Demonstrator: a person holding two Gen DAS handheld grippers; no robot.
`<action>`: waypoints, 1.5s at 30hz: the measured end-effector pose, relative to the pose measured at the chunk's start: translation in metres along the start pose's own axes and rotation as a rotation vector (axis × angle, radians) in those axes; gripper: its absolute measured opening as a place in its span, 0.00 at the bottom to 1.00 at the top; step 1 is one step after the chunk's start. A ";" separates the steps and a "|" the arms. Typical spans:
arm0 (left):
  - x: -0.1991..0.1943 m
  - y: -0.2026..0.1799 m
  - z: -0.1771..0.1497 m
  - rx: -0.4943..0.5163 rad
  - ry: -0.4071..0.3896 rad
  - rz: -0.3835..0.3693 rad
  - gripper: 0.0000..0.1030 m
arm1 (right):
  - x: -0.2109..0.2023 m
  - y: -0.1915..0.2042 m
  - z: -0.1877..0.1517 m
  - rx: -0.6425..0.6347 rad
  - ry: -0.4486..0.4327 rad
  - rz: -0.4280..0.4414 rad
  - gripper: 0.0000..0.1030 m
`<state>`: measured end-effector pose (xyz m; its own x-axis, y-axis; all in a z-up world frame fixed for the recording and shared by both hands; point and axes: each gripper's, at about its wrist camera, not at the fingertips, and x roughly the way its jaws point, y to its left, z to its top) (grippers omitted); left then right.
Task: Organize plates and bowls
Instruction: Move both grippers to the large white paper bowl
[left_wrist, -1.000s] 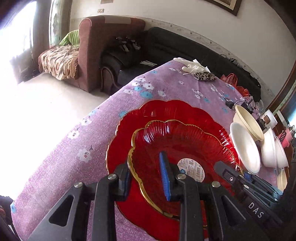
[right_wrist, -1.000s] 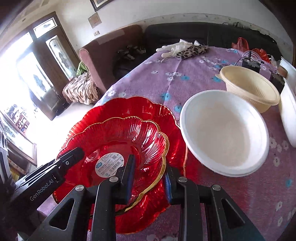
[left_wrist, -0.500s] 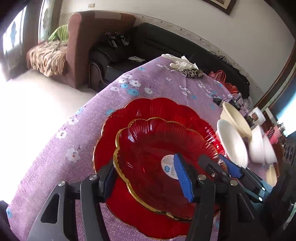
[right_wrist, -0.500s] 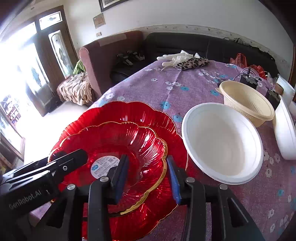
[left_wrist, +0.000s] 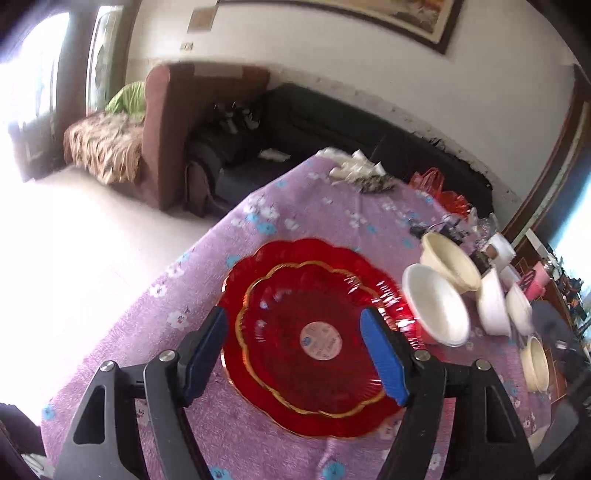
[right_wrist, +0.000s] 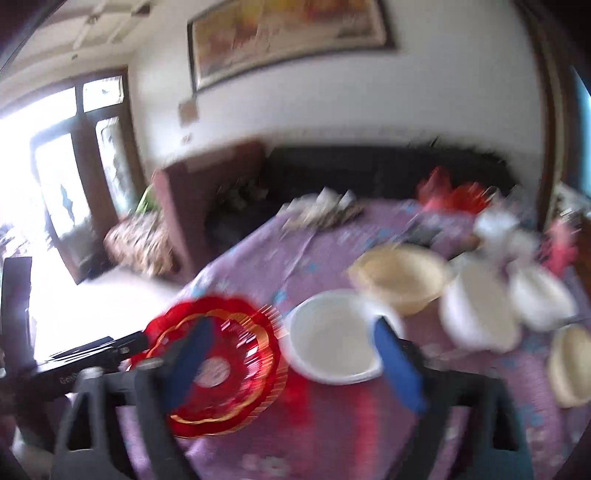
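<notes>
A small gold-rimmed red plate (left_wrist: 306, 339) lies nested on a larger red scalloped plate (left_wrist: 306, 251) on the purple tablecloth. My left gripper (left_wrist: 291, 314) hovers above them. Its jaws are opening and the pads touch nothing. The right wrist view is blurred. There my right gripper (right_wrist: 291, 325) is opening wide over the gap between the red plates (right_wrist: 221, 365) and a white bowl (right_wrist: 332, 336), with nothing held. To the right of the plates a white bowl (left_wrist: 434, 310) sits in front of a cream bowl (left_wrist: 450, 266).
More white bowls (left_wrist: 493, 306) and another cream bowl (left_wrist: 535, 363) stand at the right. Gloves and a patterned cloth (left_wrist: 354, 170) and a red bag (left_wrist: 439, 188) lie at the far end. The table edge (left_wrist: 177, 258) drops to the floor on the left.
Both grippers let go of the small red plate's rim, opened wide, and drew back and up. The plate stays on the larger one. The right view swung up and right.
</notes>
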<state>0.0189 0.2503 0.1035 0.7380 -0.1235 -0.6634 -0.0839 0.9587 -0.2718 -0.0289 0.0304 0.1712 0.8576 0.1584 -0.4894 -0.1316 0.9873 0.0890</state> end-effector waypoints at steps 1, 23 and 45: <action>-0.007 -0.008 -0.001 0.016 -0.025 -0.001 0.78 | -0.011 -0.010 -0.001 0.008 -0.037 -0.023 1.00; 0.036 -0.074 0.017 0.092 0.064 -0.070 0.83 | 0.085 -0.137 -0.045 0.488 0.354 0.083 0.99; 0.185 -0.153 0.049 0.265 0.393 -0.059 0.83 | 0.134 -0.116 -0.054 0.476 0.353 0.121 0.84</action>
<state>0.2009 0.0932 0.0569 0.4230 -0.2183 -0.8795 0.1615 0.9732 -0.1639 0.0743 -0.0619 0.0486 0.6230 0.3441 -0.7024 0.0886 0.8612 0.5005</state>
